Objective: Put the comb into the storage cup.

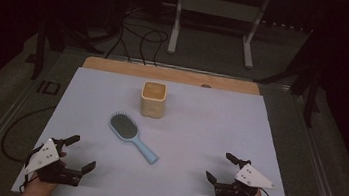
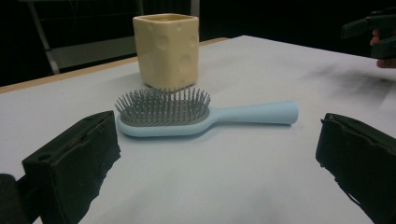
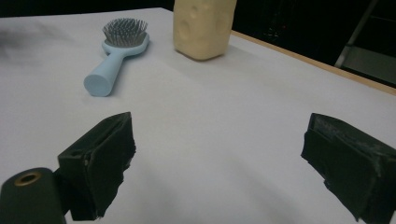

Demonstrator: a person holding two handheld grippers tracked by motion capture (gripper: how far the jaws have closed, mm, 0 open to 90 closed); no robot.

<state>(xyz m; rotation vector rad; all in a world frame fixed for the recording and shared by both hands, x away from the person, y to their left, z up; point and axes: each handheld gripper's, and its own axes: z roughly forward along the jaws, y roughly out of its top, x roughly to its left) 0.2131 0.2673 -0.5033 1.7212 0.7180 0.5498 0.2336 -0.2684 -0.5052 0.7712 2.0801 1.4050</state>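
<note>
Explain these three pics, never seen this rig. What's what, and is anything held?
No robot arm here: a person holds a two-jaw gripper in each hand. The high view looks down on the table; the left gripper shows at the bottom left, the right gripper at the bottom right. The other two views come from cameras riding on each gripper, looking along its own black jaws. On the white table lie a blue hairbrush, bristles up, and behind it an upright yellow cup; whether they touch I cannot tell. Both grippers stand open with nothing between the jaws, so nothing is held.
</note>
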